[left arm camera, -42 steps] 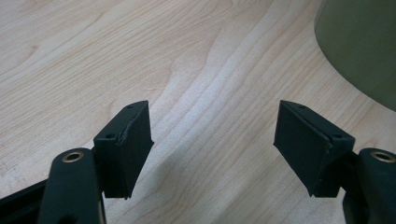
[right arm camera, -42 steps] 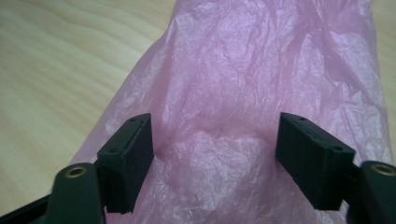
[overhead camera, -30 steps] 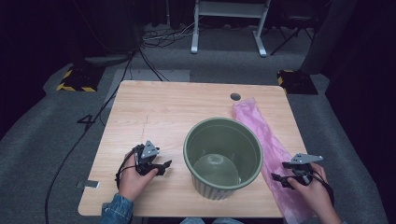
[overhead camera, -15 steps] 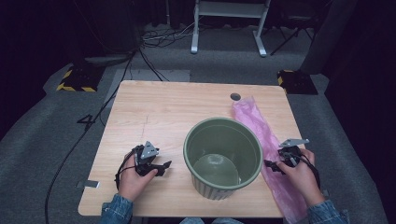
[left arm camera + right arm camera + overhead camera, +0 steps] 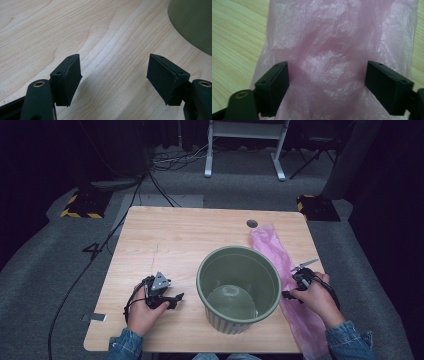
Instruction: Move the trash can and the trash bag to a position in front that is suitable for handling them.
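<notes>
The table [image 5: 165,235] carried a green bin [image 5: 239,290] between the two grippers, standing upright and open-topped. A pink bag [image 5: 280,257] lay flat along the table's far-right side, directly beneath and ahead of the right gripper [image 5: 295,292], with the bin just beside that gripper on its inner side. In the right gripper view the bag [image 5: 337,50] was seen spread under both jaws, which were set wide apart and held nothing. The left gripper [image 5: 172,298] was rested on bare wood, its jaws likewise spread wide and empty, the bin's wall [image 5: 195,22] lying ahead and to its right.

The bag was judged to be thin film: very light, limp, crinkled and slippery, likely to slide on the wood rather than lift. A raised fold near its edge was judged the best place to be pinched, since flat film offers the jaws nothing.
</notes>
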{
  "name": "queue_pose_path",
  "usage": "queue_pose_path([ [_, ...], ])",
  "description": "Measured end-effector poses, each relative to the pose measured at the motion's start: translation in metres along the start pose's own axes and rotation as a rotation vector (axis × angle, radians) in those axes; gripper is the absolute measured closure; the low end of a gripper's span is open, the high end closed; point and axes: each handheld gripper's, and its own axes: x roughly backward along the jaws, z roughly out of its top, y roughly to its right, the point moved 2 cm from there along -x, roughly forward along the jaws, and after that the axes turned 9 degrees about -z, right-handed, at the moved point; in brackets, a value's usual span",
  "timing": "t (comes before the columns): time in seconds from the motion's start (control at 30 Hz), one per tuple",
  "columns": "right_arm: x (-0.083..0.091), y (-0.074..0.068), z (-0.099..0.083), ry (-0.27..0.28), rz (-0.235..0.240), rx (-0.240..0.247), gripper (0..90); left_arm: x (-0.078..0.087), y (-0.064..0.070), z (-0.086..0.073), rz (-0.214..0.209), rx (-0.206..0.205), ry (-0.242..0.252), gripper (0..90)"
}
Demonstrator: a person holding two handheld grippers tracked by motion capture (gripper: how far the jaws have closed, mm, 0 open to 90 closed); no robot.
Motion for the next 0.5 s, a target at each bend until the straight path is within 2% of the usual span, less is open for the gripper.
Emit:
queue_pose_path([
  [0.17,0.006,-0.007,0.006,-0.057,0.011,0.039,46.9,0.0,0.0,-0.001,-0.002,0.004,0.005,27.5],
  [0.23,0.008,-0.009,0.006,-0.063,0.014,0.043,54.2,0.0,0.0,-0.001,-0.003,0.004,0.005,27.5],
  [0.27,0.008,-0.008,0.006,-0.061,0.017,0.045,61.5,0.0,0.0,-0.001,-0.003,0.003,0.003,27.5],
  [0.3,0.009,-0.008,0.006,-0.059,0.022,0.047,69.9,0.0,0.0,-0.001,-0.003,0.002,0.002,27.5],
  [0.37,0.009,-0.005,0.004,-0.041,0.036,0.04,79.6,0.0,0.001,-0.001,-0.004,0.004,0.002,27.5],
  [0.5,0.008,0.002,-0.004,0.026,0.094,0.004,87.8,-0.001,0.001,-0.001,-0.003,0.007,0.001,27.5],
])
